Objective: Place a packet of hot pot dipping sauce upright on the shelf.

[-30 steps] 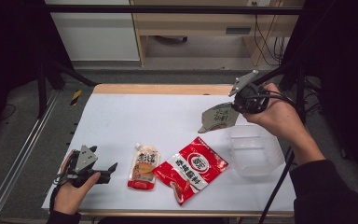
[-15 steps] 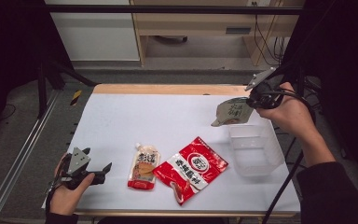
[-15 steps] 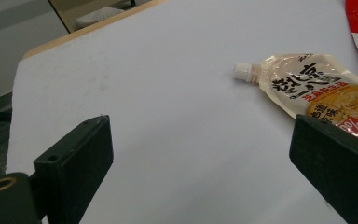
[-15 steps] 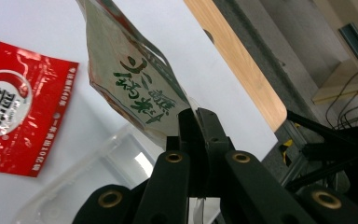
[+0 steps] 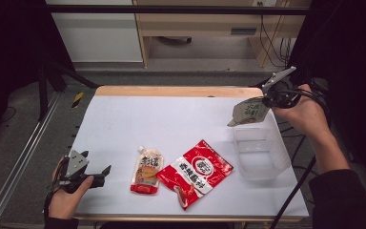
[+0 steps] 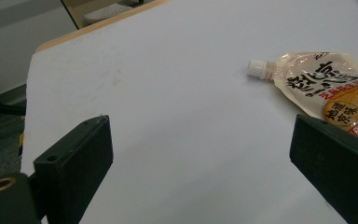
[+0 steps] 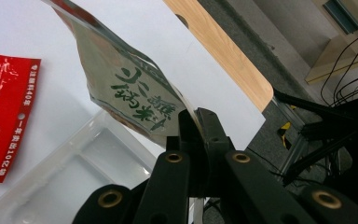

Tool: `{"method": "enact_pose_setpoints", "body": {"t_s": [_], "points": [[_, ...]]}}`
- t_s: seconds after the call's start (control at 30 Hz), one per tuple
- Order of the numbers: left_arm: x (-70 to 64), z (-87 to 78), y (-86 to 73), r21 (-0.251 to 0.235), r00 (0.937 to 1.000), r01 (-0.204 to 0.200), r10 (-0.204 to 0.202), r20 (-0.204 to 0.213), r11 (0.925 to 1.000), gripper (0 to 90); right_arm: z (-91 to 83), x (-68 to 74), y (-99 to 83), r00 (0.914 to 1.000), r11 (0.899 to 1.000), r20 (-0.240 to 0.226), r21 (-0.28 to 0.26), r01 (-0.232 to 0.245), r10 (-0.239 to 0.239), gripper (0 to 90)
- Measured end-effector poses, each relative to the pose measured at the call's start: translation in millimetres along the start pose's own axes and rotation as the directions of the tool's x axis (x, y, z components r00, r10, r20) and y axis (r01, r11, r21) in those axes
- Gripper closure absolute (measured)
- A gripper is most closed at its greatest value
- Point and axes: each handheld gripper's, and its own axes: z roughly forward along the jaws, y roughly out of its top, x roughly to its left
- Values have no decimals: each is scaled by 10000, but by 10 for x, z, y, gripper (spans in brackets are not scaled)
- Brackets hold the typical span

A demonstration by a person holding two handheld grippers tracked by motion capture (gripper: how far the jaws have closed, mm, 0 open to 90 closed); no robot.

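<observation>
Since a second ago I am seeing the right gripper (image 5: 270, 101) carrying the grey-green pouch (image 5: 249, 111) rightward and toward the far side of the table (image 5: 171, 119), away from the middle and over to the clear plastic container (image 5: 259, 150). Right now the pouch is hanging in the air just above the container's far rim, tilted, with its lower corner pointing down toward the table's left. In the right gripper view, the jaws are pressing together on one edge of the pouch (image 7: 130, 98), pinching it, and the green lettering on its face is reading upside down from this camera. Below it I am looking at the container (image 7: 70, 177), with the red packet (image 7: 2, 112) lying beyond it.

My left gripper (image 5: 102, 172) is resting at the near left corner of the table, its place hardly changing over the last second. Its jaws are standing spread wide apart with nothing between them. In the left gripper view, they are pointing across bare white tabletop, and the beige spouted pouch (image 6: 326, 88) is lying flat off to the right, white cap toward the far side. From the high view, that spouted pouch (image 5: 146, 169) is lying just beside the red packet (image 5: 195, 171), the two touching near the front edge.
</observation>
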Motion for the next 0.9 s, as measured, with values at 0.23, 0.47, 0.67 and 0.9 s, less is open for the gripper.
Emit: {"method": "enact_pose_setpoints", "body": {"t_s": [0.23,0.47,0.67,0.9], "points": [[10,-11,3,-38,10000,-6,5,-35,10000,58,81,-70,-81,9994,9994,31,9,-345,345,900],[-5,-8,10,-58,10000,-46,46,-38,10000,58,183,-115,-187,9980,9976,37,282,-632,632,900],[-13,2,7,-8,10000,-91,91,-12,10000,58,234,-151,-254,9952,9944,28,402,-980,980,900],[-24,11,8,34,9999,-123,123,33,9999,57,335,-143,-293,9955,9927,-49,748,-945,951,900]]}}
